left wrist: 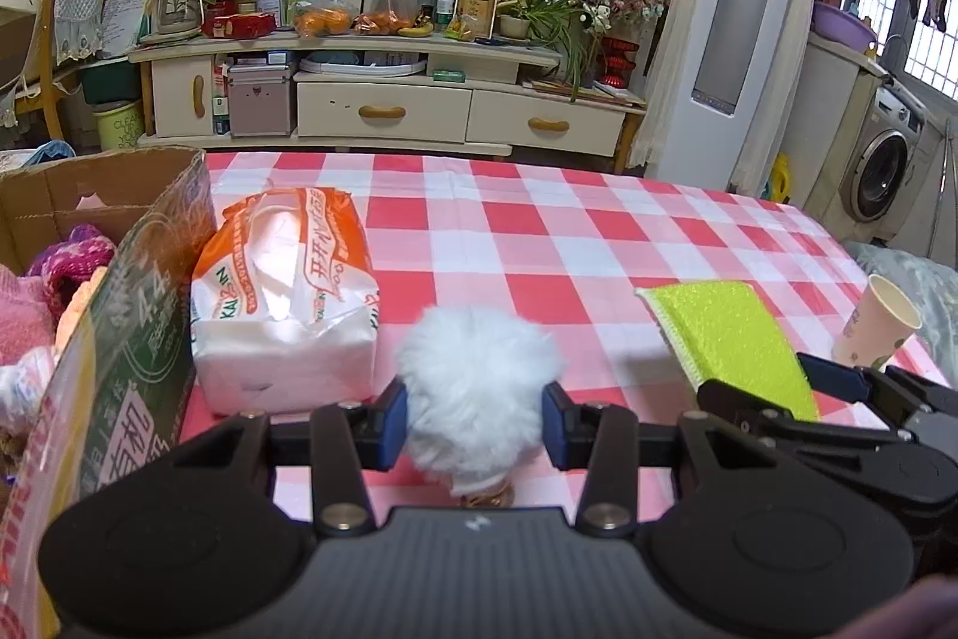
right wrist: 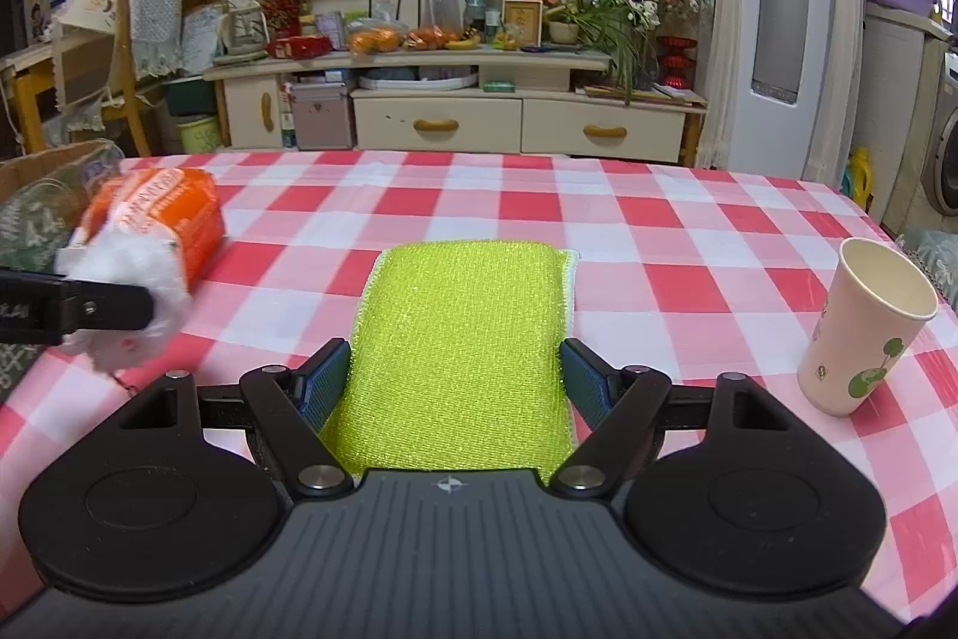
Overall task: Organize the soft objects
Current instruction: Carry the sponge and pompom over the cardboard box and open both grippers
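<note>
On the checked table (right wrist: 599, 220), we find the left gripper (left wrist: 476, 420) pinching the white pompom (left wrist: 479, 375) and the right gripper (right wrist: 455, 375) clasping the green sponge (right wrist: 461, 327); squeeze gently, lift level toward the cardboard box (left wrist: 149, 244).

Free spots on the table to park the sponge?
Bare checkered cloth beyond the green sponge, between the tissue pack and the paper cup, out to the far edge. Crowded left: cardboard box, tissue pack, white pompom.

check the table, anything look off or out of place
Only the paper cup stands out: it sits upright by the table's right edge, hard among soft things. The tissue pack, white pom-pom and green sponge look undamaged, and nothing is spilled.
</note>
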A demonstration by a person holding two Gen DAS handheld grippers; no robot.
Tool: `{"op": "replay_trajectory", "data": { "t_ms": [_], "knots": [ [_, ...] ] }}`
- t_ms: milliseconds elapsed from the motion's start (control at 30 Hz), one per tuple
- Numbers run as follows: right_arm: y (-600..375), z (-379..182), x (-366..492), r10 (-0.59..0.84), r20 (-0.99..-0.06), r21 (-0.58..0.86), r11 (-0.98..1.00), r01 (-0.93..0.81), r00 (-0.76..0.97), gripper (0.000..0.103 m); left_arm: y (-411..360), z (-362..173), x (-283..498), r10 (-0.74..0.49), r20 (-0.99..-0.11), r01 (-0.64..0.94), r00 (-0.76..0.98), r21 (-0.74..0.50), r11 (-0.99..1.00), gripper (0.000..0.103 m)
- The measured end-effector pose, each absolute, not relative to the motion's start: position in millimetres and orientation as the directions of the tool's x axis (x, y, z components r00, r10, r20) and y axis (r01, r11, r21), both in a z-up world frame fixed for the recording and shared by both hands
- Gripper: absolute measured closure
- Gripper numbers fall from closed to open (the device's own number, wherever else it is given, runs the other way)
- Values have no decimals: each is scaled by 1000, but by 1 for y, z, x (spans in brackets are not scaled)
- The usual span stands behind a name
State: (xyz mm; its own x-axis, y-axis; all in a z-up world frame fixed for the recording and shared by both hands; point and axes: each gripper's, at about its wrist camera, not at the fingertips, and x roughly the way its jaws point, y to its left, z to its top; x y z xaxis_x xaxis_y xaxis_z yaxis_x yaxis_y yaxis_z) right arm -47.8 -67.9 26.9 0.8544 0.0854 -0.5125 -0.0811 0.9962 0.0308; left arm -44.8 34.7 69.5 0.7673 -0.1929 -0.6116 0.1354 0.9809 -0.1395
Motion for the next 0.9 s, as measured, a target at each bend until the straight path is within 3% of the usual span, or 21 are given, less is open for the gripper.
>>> {"op": "replay_trajectory", "data": {
  "t_ms": [900],
  "knots": [
    [-17,60,-90,121,-443,-12,990,-140,888,8,81,114,-75,-291,-491,190,821,-247,950,60]
  ]
}}
